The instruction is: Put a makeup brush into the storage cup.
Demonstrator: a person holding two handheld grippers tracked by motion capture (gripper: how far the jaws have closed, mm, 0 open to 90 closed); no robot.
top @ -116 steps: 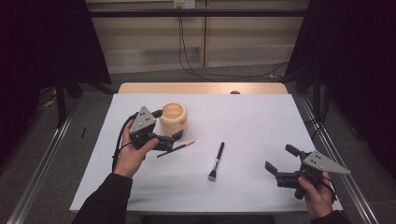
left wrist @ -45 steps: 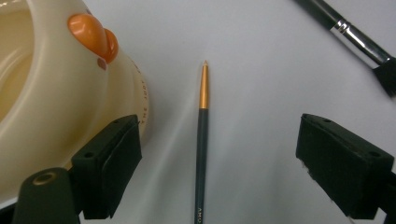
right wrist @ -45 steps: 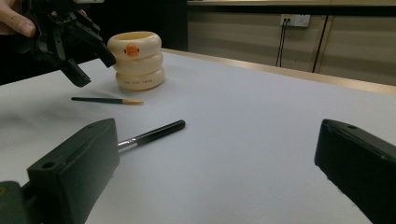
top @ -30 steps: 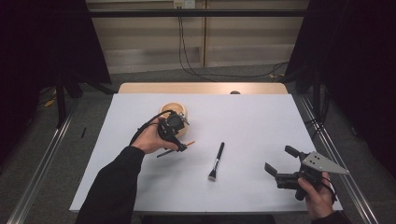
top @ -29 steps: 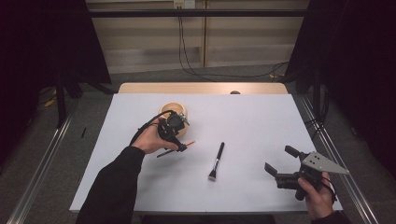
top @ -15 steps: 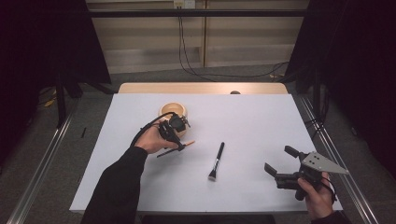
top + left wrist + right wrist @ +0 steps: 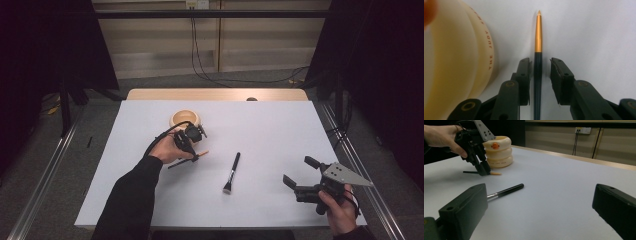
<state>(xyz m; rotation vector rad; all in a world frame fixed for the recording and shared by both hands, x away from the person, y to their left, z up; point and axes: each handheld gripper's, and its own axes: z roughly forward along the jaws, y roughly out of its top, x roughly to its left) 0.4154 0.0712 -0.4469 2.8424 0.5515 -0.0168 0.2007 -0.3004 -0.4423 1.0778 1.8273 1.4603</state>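
The left gripper (image 7: 196, 150) points down at the table (image 7: 280, 125), its jaws straddling the pencil (image 7: 538, 62). The jaws have just been closing; in the left gripper view one pad meets the dark shaft while a narrow gap remains at the other, so no grip is made. The pencil lies flat just beside the cream cup (image 7: 186, 119). The right gripper (image 7: 300, 176) hovers released, well apart from the brush (image 7: 231, 173).

Thin gold-tipped brush (image 7: 538, 50) between closing jaws, cream holder (image 7: 456, 60) beside
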